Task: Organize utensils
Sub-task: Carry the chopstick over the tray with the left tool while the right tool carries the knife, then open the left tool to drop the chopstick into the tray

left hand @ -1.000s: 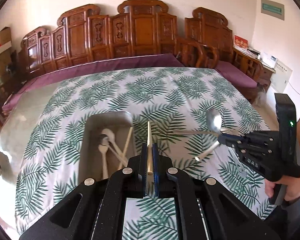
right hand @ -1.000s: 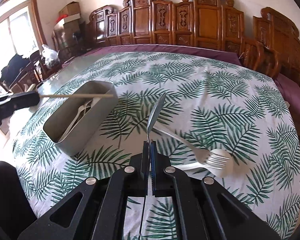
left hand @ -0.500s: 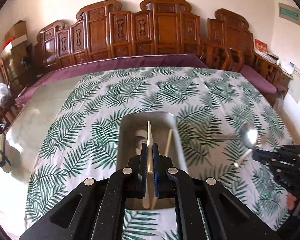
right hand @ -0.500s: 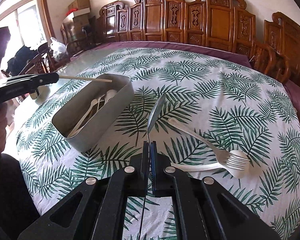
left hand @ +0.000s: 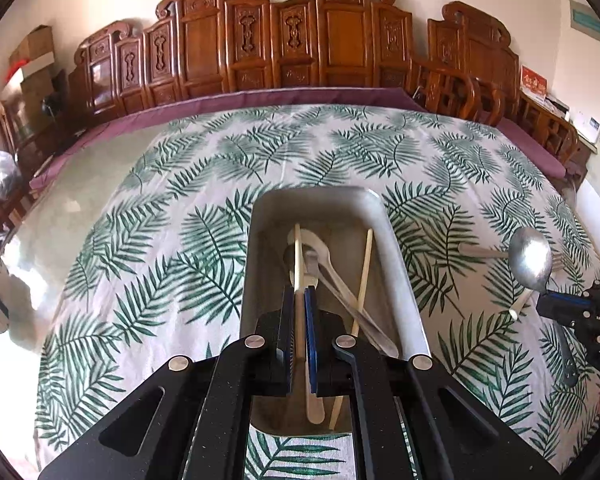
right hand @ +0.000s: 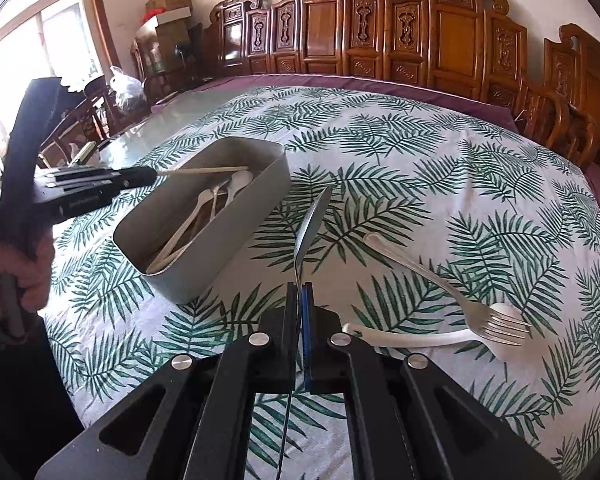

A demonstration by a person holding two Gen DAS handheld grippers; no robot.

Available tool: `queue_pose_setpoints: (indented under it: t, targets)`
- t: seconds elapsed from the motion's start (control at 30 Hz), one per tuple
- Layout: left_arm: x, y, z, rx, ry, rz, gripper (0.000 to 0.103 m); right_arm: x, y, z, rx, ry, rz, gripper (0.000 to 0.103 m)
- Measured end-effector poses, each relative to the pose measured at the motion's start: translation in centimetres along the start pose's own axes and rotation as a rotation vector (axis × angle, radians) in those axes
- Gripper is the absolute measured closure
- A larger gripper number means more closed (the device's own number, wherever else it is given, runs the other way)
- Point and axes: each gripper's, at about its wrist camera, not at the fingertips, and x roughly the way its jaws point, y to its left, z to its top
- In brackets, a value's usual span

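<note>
Right now the left hand-held gripper [left hand: 299, 300] is closed on a thin wooden chopstick [left hand: 296, 256], gripped partway along so its tip pokes forward over the open grey bin [right hand: 236, 224]; the right wrist view shows the stick hanging level above the bin's near rim, not yet inside. The right hand-held gripper [right hand: 300, 292] is likewise clamped shut, on the handle of a metal spoon [right hand: 311, 224] whose bowl stands up edge-on above the leaf-print cloth on the bench [right hand: 440, 184], just beside the bin. The chopstick looks light, stiff and smooth, so it could pivot or slide in the pads if knocked; a hold nearer its middle should keep it from swinging. The spoon is heavier at the bowl, rigid and likely slippery, and held by the handle it may want to tip, so a firm pinch seems wise. Inside the bin already lie white plastic spoons [left hand: 320, 252], another chopstick [left hand: 362, 280] leaning along the right wall and a flat wooden stick [left hand: 314, 404], so the newcomer would best go in lengthwise to avoid bridging across them. A metal fork [right hand: 460, 300] and a white spoon [right hand: 416, 336] remain crossed on the cloth to the right, touching each other, well clear of the bin. Carved wooden chairs [right hand: 380, 28] ring the far side and obstruct nothing.
</note>
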Motion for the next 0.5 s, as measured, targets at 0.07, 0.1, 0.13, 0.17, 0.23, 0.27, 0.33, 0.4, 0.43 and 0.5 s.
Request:
queue_pose_setpoints:
  t: [0.07,0.1,0.13,0.17,0.23,0.27,0.33,0.4,0.43,0.5]
  targets:
    - [0.4,0.2,-0.2,-0.005,0.017,-0.010,0.099,0.1,0.2,0.2,0.009,-0.001,0.009,0.100]
    - [0.6,0.2,-0.2,-0.008,0.025,-0.014,0.099,0.3,0.5,0.4,0.010,-0.002,0.015,0.100]
    - [0.7,0.3,-0.3,-0.011,0.028,-0.016,0.099,0.3,0.7,0.5,0.008,-0.004,0.017,0.100]
    - [0.9,0.4,-0.3,-0.019,0.034,-0.019,0.098,0.4,0.9,0.7,0.007,-0.005,0.018,0.100]
    - [1.0,0.5,-0.4,-0.021,0.041,-0.023,0.098,0.4,1.4,1.0,0.004,-0.010,0.024,0.100]
    - [1.1,0.6,-0.4,-0.020,0.041,-0.021,0.098,0.4,1.6,1.2,0.002,-0.013,0.026,0.100]
    - [1.2,0.8,-0.4,-0.021,0.043,-0.020,0.095,0.4,2.1,1.6,-0.003,-0.021,0.029,0.100]
    - [1.1,1.1,-0.3,-0.027,0.041,-0.020,0.089,0.5,2.5,2.0,-0.003,-0.025,0.035,0.100]
    - [1.1,1.3,-0.3,-0.029,0.038,-0.019,0.085,0.5,2.7,2.2,-0.005,-0.027,0.035,0.100]
    - [0.8,1.6,-0.1,-0.034,0.030,-0.016,0.082,0.6,3.3,2.6,-0.007,-0.030,0.040,0.100]
